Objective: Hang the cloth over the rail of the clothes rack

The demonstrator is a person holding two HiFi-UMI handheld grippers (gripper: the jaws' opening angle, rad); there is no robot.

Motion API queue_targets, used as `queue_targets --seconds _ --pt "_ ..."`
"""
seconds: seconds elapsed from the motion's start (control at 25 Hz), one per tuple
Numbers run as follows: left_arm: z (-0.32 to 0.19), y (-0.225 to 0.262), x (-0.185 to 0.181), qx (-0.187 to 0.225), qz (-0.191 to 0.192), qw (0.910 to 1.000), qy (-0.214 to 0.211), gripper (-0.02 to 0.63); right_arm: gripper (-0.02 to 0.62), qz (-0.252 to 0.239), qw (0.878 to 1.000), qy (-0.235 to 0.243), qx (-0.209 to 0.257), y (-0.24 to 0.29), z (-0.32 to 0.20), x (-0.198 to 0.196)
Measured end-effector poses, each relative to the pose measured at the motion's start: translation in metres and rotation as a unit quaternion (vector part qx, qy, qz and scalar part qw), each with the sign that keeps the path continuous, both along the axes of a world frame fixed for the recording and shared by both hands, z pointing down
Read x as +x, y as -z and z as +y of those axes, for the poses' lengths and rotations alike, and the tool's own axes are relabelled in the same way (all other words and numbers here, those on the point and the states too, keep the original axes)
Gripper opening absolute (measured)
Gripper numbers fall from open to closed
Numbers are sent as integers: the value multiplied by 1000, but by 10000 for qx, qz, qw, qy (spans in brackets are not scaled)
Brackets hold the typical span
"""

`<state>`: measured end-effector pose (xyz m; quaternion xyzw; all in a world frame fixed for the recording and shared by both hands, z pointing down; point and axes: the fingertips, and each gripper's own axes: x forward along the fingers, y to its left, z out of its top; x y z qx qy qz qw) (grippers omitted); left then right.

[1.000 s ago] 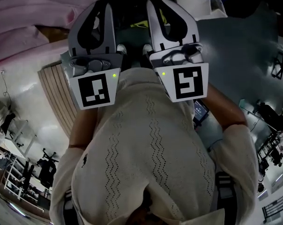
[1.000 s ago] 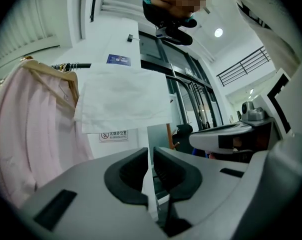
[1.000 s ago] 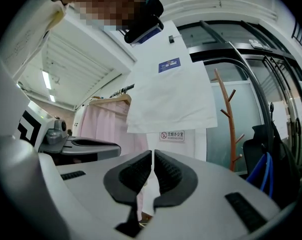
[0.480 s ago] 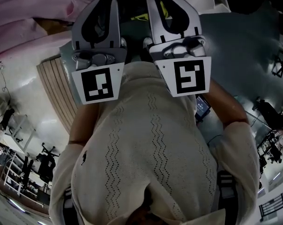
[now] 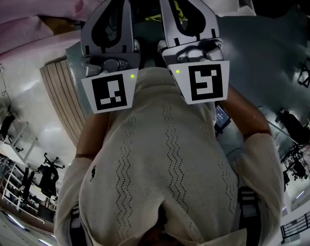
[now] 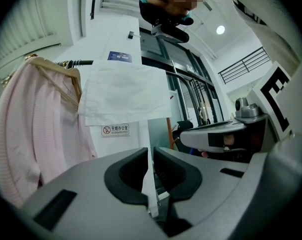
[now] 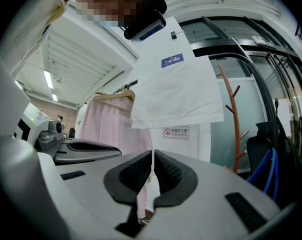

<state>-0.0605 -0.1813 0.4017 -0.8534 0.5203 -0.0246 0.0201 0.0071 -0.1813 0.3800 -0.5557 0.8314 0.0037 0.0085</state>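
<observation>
The white cloth (image 6: 123,94) hangs over the black rail (image 6: 80,62) in the upper middle of the left gripper view, just beside a pink sweater (image 6: 31,134) on a hanger. The left claw (image 6: 151,170) and the right claw (image 7: 152,173) are well apart from the cloth, each pressed almost together, holding nothing

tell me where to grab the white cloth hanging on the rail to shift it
Probably its lower corner farthest from the pink garment, approached from below and in front. The white cloth hangs flat from the rail with its bottom hem free, while the pink garment hangs close beside its other edge.
</observation>
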Motion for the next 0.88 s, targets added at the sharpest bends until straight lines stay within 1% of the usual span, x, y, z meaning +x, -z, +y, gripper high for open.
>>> queue_targets --seconds 0.32,0.44,0.56,0.88 --pt "-2 -6 2 -32 -3 10000 70 43 26 21 10000 9 -62 -7 -2 0" --pt "-3 -4 2 18 27 9999 118 43 26 0 10000 3 -95 -9 -1 2" --pt "-1 -5 5 -2 -46 10000 61 43 26 32 9999 10 -109 -11 1 3" --pt "5 -6 14 -15 -92 9999 -61 43 26 -11 9998 45 -188 -16 6 2"
